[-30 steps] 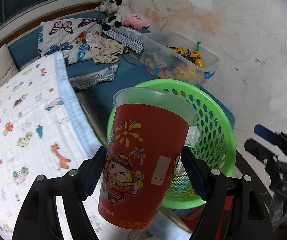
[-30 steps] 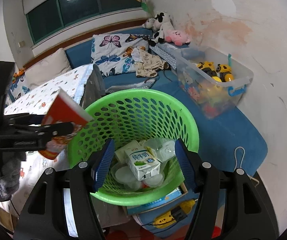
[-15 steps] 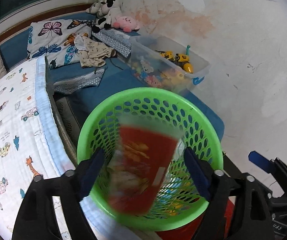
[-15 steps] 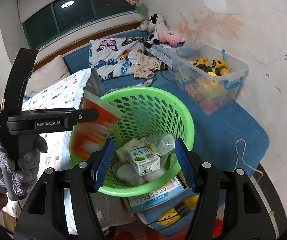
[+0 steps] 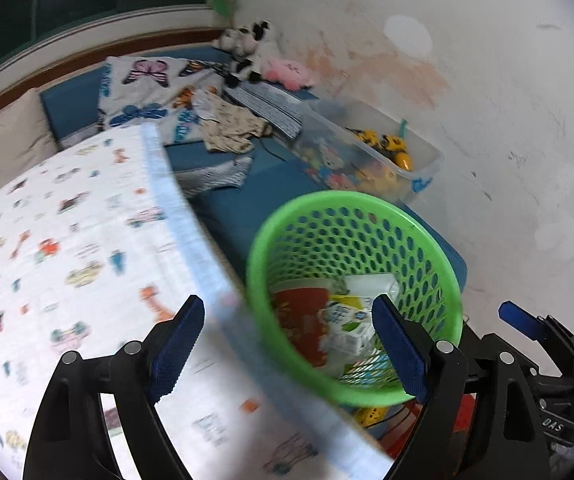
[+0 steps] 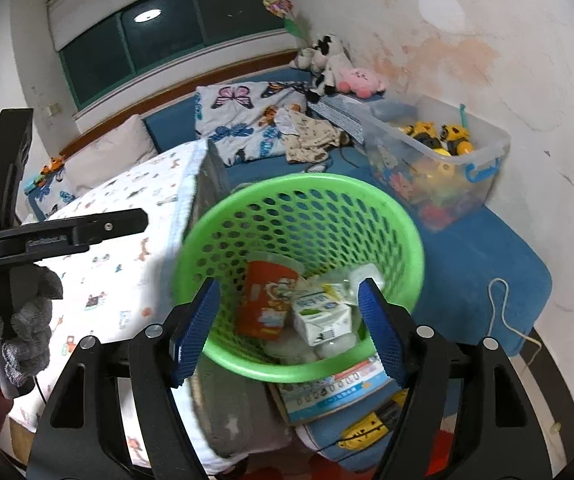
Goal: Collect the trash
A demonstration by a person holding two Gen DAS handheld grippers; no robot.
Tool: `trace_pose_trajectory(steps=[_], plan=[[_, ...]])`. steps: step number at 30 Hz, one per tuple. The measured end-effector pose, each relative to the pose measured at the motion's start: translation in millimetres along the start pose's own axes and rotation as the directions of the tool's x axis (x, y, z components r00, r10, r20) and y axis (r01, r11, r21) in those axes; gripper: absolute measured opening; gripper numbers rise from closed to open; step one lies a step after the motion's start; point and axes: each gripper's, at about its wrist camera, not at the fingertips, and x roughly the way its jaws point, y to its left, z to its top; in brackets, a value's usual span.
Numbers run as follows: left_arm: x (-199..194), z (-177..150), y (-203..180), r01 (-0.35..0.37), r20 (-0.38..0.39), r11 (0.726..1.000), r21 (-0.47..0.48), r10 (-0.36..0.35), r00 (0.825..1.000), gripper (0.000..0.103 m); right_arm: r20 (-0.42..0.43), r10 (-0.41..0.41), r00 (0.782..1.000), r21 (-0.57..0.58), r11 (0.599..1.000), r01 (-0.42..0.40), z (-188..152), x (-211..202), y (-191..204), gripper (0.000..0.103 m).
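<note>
1. Where the patterned blanket (image 5: 67, 248) ends in a pale blue border, the green basket (image 5: 453, 300) stands just beside that edge; blue cushions (image 6: 483, 256) run behind it to a stained white wall (image 5: 507, 120); open cushion shows between the basket and the wall in the right wrist view.
2. Inside the basket, a red paper cup (image 6: 265, 300) stands tilted against the left inner wall, touching a small milk carton (image 6: 321, 318) to its right; pale, clear plastic pieces lie around and behind the carton; I cannot tell what they are.
3. Behind the basket, against the wall, a clear plastic bin (image 6: 483, 148) holds yellow toys and other bright ones; under the basket's near side a printed booklet (image 6: 335, 390) pokes out.
4. Left gripper (image 5: 289, 346) points down over the blanket edge and the basket's near rim; its jaws have just been opening and stand wide apart with nothing pressed between them.
5. Right gripper (image 6: 289, 330) points down at the basket; its jaws have just been opening and stand apart, the blue pads outside the rim on either side, not pressing it.
6. A gloved hand (image 6: 11, 328) grips the left gripper's handle at the left of the right wrist view.
</note>
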Motion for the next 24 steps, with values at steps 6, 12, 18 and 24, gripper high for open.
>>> trace_pose_trajectory(steps=[6,12,18,24], plan=[[-40.2,-20.8,40.3,-0.079,0.049,0.994,-0.079,0.083,0.995,0.084,0.020,0.034,0.999,-0.043,0.998,-0.033,-1.6,-4.3,34.6,0.075],[-79.5,-44.6,77.3,-0.167,0.077,0.971,-0.170,0.182,0.980,0.085,0.038,0.057,0.998,-0.102,0.993,-0.053,-7.6,-9.2,71.1,0.082],[-111.0,-66.6,100.0,-0.220,0.103,0.947,-0.233,0.249,0.963,0.086,0.042,0.078,0.996,-0.129,0.989,-0.072,-11.5,-12.9,99.4,0.086],[-137.1,-87.8,115.7,-0.263,0.125,0.923,-0.280,0.306,0.944,0.086,0.053,0.083,0.995,-0.155,0.985,-0.074,-14.3,-19.7,124.2,0.091]])
